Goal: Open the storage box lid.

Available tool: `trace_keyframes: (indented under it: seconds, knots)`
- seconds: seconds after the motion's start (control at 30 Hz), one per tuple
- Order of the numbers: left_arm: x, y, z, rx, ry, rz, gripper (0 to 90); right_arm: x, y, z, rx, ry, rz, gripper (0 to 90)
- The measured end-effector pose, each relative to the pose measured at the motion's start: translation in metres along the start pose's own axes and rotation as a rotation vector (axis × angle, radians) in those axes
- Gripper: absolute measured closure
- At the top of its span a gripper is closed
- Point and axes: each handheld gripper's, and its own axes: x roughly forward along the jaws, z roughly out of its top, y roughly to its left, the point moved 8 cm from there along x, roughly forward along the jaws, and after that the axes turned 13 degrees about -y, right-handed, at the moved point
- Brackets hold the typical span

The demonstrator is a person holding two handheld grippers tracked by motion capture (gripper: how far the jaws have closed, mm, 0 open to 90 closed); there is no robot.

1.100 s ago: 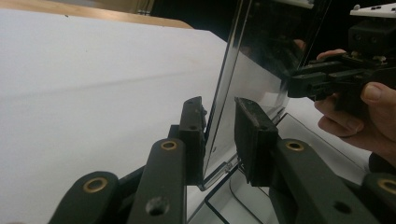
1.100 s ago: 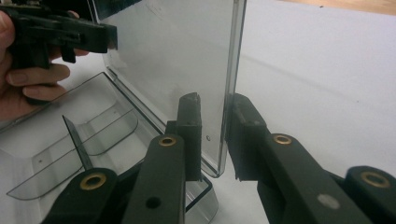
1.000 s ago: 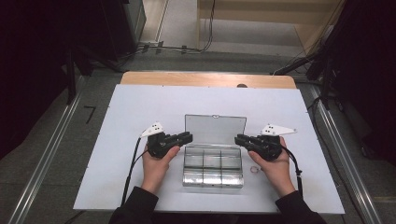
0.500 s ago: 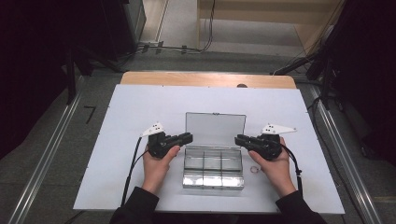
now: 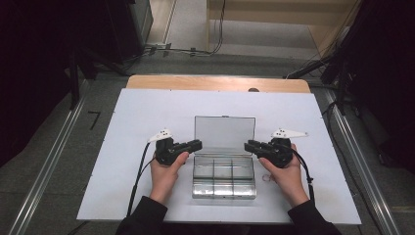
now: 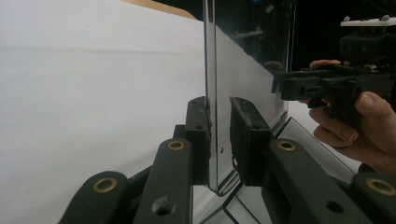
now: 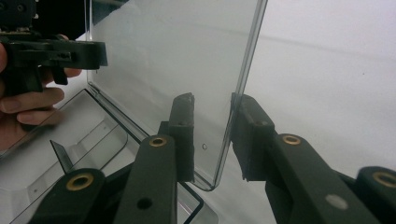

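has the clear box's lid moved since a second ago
No. In the high view the lid stands upright at the same spot against the white mat's far edge, with both grippers at its sides as before.

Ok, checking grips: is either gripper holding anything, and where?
Nothing clamped: left gripper and right gripper straddle the clear plastic box's upright lid near its lower corners, gaps showing; right jaws just opening.

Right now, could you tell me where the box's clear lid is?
In the high view the lid stands raised mid-table behind the box, between the left gripper and right gripper.
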Motion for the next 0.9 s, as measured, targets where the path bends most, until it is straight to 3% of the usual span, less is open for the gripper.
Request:
trace_keyframes:
  seconds: [0.17, 0.73, 0.9]
  knots:
    - [0.002, 0.002, -0.002, -0.008, 0.010, 0.015, 74.6, 0.002, -0.001, -0.001, 0.004, 0.007, -0.014, 66.1]
    - [0.005, 0.007, -0.008, 0.002, 0.068, 0.092, 63.7, 0.006, -0.007, -0.009, 0.102, 0.064, -0.060, 59.8]
    - [0.006, 0.009, -0.009, 0.006, 0.084, 0.118, 59.3, 0.007, -0.009, -0.011, 0.103, 0.080, -0.074, 57.1]
